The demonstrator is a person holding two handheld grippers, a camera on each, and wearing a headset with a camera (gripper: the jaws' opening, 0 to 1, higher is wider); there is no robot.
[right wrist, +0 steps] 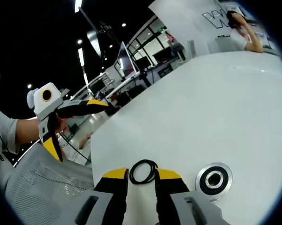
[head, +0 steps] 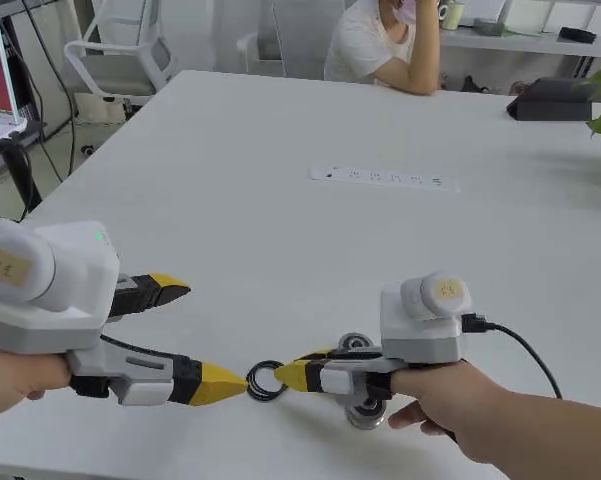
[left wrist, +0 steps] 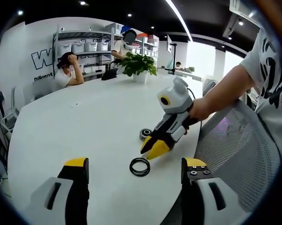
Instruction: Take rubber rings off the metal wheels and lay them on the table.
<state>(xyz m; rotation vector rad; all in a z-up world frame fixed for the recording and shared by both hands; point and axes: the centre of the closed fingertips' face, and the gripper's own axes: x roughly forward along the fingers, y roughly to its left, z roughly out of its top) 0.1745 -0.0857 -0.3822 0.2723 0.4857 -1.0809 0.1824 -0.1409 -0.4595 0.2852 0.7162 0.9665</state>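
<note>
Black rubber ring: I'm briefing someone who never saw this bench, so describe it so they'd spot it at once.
On the big white table, look near the front edge, between the yellow-tipped left tool and right tool. The thin black rubber ring lies flat just ahead of the right tool. Unlike the chunky round metal wheel nearby, it is a bare hoop with table showing through.

Bare room is left across the table as far as the power strip; the gap between the left gripper and right gripper is blocked by 1 rubber ring; 1 metal wheel is set just beside the right gripper.
</note>
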